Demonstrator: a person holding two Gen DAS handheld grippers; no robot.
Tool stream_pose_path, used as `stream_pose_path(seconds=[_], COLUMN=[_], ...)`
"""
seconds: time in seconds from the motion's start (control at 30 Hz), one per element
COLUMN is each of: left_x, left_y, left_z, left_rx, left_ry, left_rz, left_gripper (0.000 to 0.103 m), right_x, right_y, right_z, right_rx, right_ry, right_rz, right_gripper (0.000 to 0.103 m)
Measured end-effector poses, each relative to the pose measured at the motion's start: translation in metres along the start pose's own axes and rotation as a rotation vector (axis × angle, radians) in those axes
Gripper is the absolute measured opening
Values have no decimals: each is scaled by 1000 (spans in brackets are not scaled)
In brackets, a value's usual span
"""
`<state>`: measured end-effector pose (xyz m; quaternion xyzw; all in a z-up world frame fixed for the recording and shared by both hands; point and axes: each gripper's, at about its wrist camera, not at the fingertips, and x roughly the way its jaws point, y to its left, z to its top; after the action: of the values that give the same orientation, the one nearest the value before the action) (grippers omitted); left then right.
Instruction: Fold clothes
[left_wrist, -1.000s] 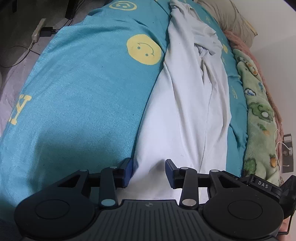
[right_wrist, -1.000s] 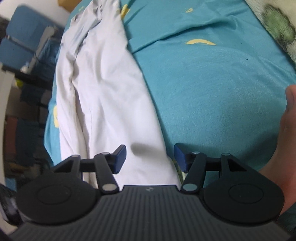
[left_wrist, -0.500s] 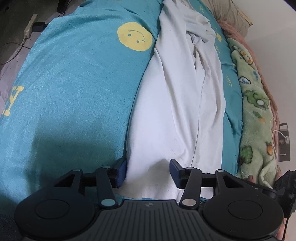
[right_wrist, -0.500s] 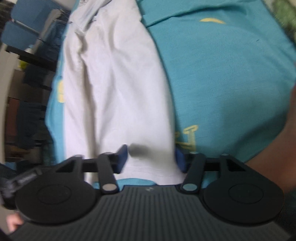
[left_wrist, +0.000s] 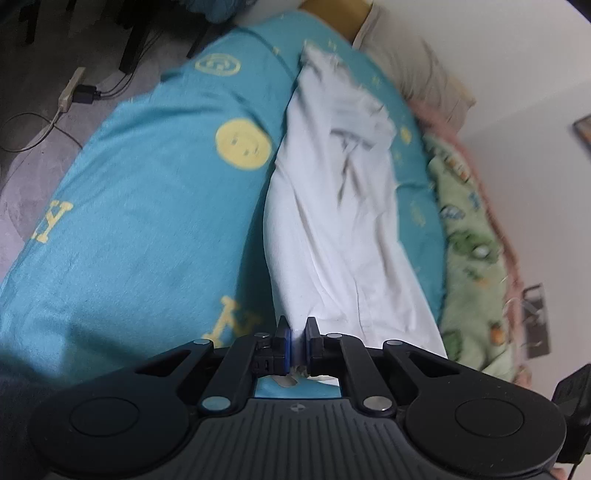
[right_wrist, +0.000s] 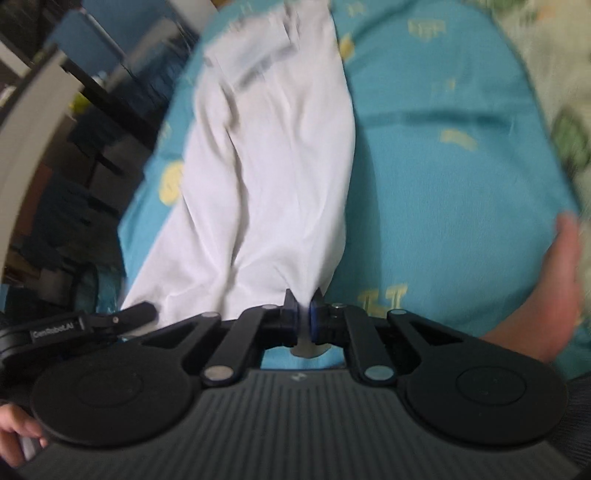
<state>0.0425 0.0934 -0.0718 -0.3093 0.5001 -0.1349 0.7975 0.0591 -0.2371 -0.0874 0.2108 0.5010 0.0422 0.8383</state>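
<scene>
A long white garment lies lengthwise on a teal bedsheet with yellow smiley faces and letters. My left gripper is shut on the garment's near left corner, with cloth pinched between the blue pads. In the right wrist view the same white garment stretches away. My right gripper is shut on its near right corner. The near hem looks lifted and taut between both grippers. The left gripper's body shows at the lower left of the right wrist view.
A green patterned blanket runs along the right bed edge by a white wall. A beige pillow lies at the far end. A power strip and cables lie on the floor left. The person's hand shows at right.
Both grippers were open around the near hem of the garment; now both have shut on its corners and the hem is raised. Both views are blurred by motion.
</scene>
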Motion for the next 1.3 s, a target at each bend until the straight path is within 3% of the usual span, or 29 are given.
stream_pose_path(seconds=[0.33,0.5,0.7,0.83,0.97,1.07,1.3], left_x=[-105,-151,-176,-168,-147,-123,-40], left_y=[-63,-72,-70,-68,-70,-74,-92], left_z=[-17,-57,-100,-109,-94,-72,8], left_rx=[-8,10,23,5,11,18,88], left_ry=[-168,-207,-247,-247,-246,-228,-234], left_rz=[-144,-158,-170,-141,-82,-57,79], left_gripper=[7,7,7,7,7,7,7], right_x=[-104,-147,-185,-177,-154,-134,-64], right_y=[6,10,8,4,-6,-8,-5], right_z=[0,-32,-70,-72,-61,-44,25], right_rx=[27,11,4,6,38,46,32], right_ry=[-208,-265,-340,-336,-315,-319,-296], right_rz=[110,110,122,111,124,108,64], right_gripper=[8,8,8,8,8,9,9])
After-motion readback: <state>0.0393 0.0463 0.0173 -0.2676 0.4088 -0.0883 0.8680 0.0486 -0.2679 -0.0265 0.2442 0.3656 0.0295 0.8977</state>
